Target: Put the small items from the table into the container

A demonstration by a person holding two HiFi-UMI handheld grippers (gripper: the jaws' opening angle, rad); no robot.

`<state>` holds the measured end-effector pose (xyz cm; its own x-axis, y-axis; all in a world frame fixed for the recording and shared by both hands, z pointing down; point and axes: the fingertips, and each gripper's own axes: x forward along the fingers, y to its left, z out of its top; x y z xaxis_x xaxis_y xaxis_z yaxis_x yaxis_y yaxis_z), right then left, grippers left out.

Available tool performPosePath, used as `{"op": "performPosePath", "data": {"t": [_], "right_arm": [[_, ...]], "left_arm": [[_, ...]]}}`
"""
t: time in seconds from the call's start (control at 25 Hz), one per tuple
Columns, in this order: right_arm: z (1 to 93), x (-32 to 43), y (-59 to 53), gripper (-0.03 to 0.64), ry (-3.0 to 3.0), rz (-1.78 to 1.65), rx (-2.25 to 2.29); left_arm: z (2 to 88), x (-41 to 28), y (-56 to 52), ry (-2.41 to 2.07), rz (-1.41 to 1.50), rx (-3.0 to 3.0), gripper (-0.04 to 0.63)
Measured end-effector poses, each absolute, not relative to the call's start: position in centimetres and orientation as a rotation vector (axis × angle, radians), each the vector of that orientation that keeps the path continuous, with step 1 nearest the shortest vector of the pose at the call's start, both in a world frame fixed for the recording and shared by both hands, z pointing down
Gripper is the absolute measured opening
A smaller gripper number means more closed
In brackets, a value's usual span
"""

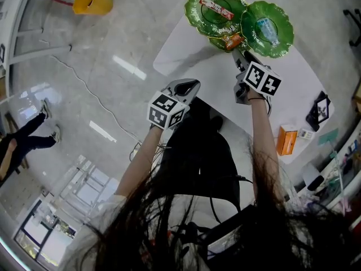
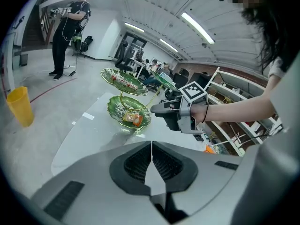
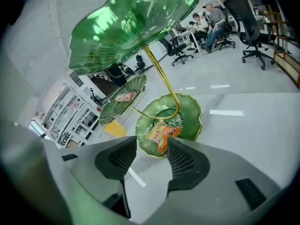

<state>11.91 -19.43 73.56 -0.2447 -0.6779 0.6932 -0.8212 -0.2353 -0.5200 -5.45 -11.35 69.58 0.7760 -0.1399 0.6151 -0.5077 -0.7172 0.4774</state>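
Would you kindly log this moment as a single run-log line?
left gripper: shut, empty | right gripper: open, empty, aimed at lower dish | packet: lying in lower dish

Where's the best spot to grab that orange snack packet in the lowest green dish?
Probably its near end, coming in low from where the right gripper is. The orange packet lies flat, and the gold stem and upper dish crowd the space above.
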Motion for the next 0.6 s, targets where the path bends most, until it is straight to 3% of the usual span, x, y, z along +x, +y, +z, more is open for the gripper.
{"op": "performPosePath", "data": {"t": [0.6], "right_arm": [[71.3, 10.0, -14.3, 0.199, -1.883, 1.399, 1.766]], "left_arm": [[67.7, -5.9, -9.4, -0.483, 0.711, 2.351, 0.011]]}}
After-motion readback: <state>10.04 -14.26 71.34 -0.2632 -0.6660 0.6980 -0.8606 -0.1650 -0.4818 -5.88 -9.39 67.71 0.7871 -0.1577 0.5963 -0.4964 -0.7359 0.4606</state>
